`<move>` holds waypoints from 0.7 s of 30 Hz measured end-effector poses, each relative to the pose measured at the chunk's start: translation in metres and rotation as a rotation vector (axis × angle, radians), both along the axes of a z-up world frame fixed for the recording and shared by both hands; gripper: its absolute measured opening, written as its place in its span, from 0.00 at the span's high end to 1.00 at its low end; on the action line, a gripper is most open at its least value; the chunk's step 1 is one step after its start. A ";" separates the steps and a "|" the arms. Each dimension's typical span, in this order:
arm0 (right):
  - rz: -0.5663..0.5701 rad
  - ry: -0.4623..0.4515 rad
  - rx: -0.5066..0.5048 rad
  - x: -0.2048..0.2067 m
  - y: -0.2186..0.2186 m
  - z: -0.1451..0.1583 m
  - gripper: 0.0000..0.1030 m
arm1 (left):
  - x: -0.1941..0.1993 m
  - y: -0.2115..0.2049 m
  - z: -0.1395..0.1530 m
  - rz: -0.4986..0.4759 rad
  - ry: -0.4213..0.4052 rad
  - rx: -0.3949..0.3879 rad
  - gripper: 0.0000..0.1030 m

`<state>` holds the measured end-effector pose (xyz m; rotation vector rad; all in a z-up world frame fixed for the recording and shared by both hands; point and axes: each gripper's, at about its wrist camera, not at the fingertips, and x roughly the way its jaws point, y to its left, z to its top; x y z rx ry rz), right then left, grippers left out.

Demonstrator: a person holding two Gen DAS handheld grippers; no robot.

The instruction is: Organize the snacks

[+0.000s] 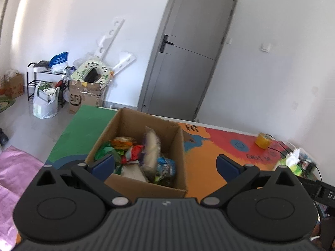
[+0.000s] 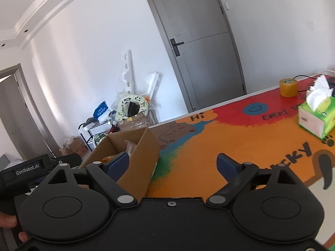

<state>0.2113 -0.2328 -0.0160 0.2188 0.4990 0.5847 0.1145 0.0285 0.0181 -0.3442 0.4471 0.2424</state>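
In the cardboard box (image 1: 138, 146) on the colourful table (image 2: 219, 146) lie the snacks (image 1: 136, 154), apparently all packed. Left gripper (image 1: 165, 163) hovers above the box, right gripper (image 2: 172, 163) just beside it, both released, empty. Next likely: withdraw or fetch remaining items.

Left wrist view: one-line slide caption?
Open left gripper above a cardboard box of snack packets on the colourful table.
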 end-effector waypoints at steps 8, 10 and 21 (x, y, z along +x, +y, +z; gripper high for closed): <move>-0.024 -0.006 -0.009 -0.019 -0.024 0.001 0.02 | -0.010 -0.017 -0.001 -0.057 0.012 0.021 0.00; -0.030 -0.010 -0.013 -0.025 -0.030 0.002 0.01 | -0.013 -0.022 -0.001 -0.070 0.020 0.029 0.00; -0.047 0.005 -0.048 -0.054 -0.050 0.009 0.00 | -0.040 -0.039 0.003 -0.111 0.038 0.058 0.00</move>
